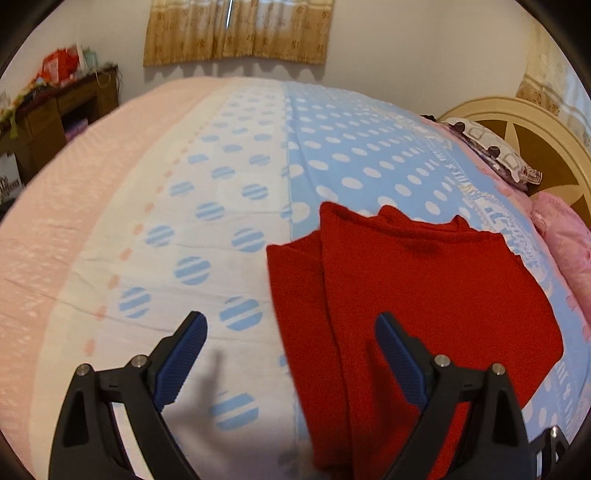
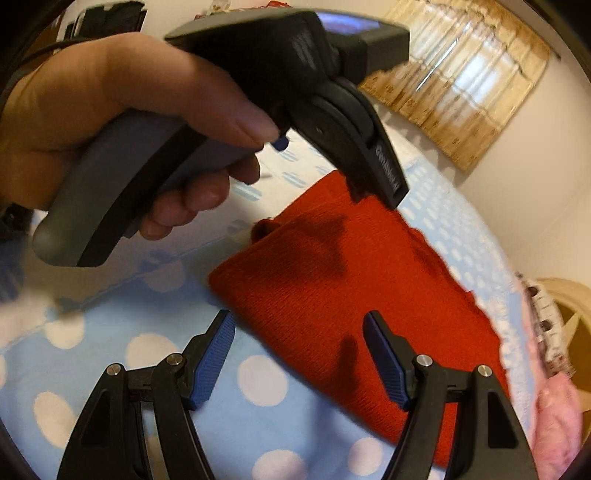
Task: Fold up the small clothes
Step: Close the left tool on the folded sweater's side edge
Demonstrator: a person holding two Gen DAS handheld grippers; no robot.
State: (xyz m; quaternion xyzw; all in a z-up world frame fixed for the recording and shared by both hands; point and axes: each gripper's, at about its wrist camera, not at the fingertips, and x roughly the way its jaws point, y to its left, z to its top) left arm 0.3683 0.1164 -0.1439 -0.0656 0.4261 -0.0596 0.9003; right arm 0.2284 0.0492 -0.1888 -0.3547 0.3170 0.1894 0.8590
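Red knit (image 1: 424, 295), lower right of frame: soft, light, limp, likely slumps; pinch at folded edge. Left gripper (image 1: 291, 328) and right gripper (image 2: 299, 328): wide, empty.

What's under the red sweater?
The red sweater lies on the bedspread; blue fabric with white dots shows around its edges. Its layers are folded over each other, so anything tucked between or beneath them is hidden. Both grippers hover open, touching nothing.

I log: polka-dot bedspread (image 1: 258, 155) on bed; patterned pillow (image 1: 491, 147); pink pillow (image 1: 565, 236); cream headboard (image 1: 517, 114); gold curtains (image 1: 236, 29); cluttered wooden desk (image 1: 55, 110).
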